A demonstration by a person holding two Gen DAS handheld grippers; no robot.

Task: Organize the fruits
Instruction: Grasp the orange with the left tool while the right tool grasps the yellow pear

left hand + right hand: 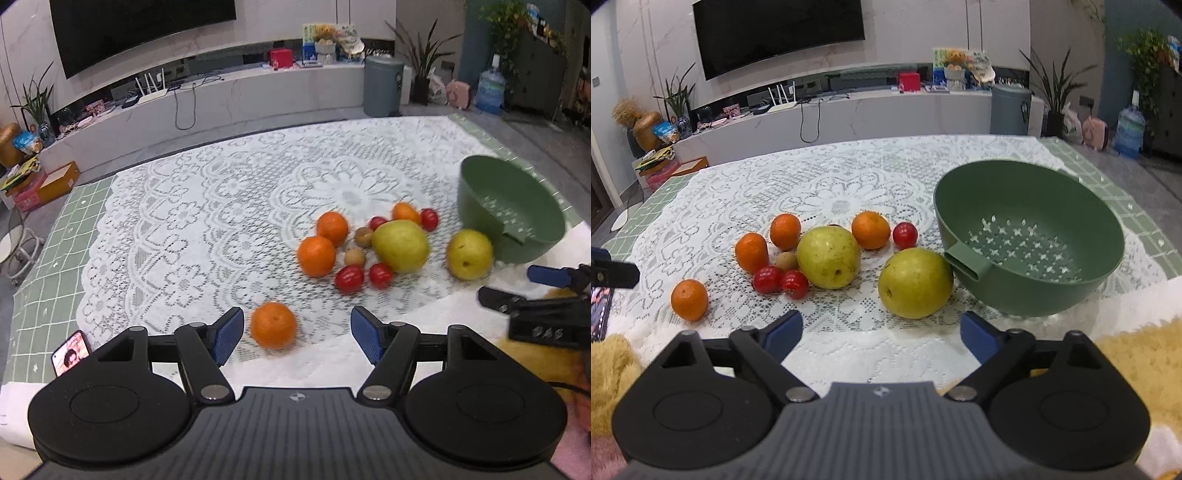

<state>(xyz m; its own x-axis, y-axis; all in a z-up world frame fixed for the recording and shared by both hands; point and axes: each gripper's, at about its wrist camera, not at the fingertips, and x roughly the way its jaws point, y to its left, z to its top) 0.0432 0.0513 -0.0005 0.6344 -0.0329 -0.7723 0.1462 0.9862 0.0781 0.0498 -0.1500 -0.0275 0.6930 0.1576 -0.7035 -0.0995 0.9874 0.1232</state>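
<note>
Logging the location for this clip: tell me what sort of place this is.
Most likely a home living room: a wall-mounted TV above a long media ledge, houseplants, and a lace-covered table holding fruit.

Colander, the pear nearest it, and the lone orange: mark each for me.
Colander (964,206): right wrist view, on the left rim.
Pear (915,282): right wrist view, middle of its skin.
Lone orange (273,325): left wrist view, centre of the fruit.
</note>
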